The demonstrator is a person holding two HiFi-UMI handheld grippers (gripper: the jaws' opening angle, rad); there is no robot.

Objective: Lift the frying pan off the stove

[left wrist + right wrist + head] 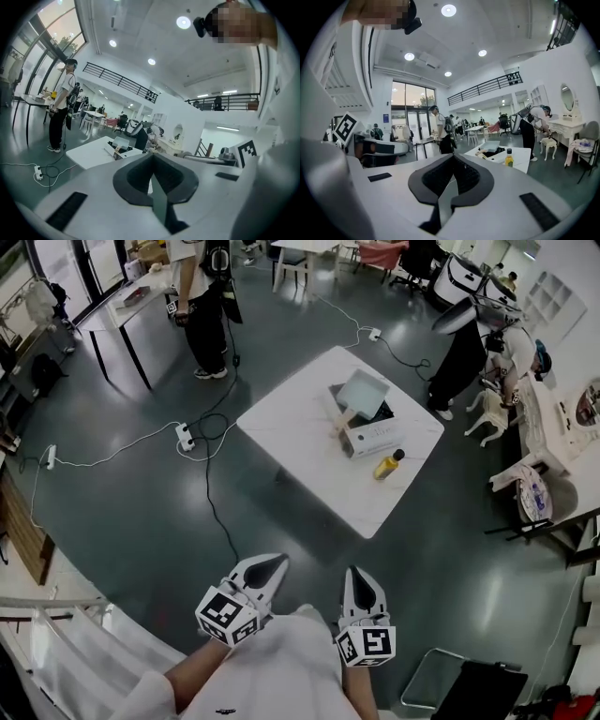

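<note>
Both tools are held low and close to the holder's body, pointing out across the room at a near-level angle.

The left hand-held gripper has its jaws pressed together, and its own view shows nothing between them. The right hand-held gripper is likewise fully closed and empty. The two sit side by side, apart from each other and touching nothing.

The white tabletop stands well ahead of both tools, across a stretch of dark floor. On it sits a white box with its lid raised. A yellow bottle with a dark cap lies just beside the box, towards the near edge.

Frying pan: it cannot be made out as such in any view. There are dark contents inside the box, too small to identify. Whatever the box holds is well apart from both tools. It lies ahead and slightly to the right in the left gripper view, and ahead and to the right in the right gripper view.

One person stands beyond the tabletop at the far left. Another person bends over at the far right. A cable and power strip lie on the floor left of the tabletop.
</note>
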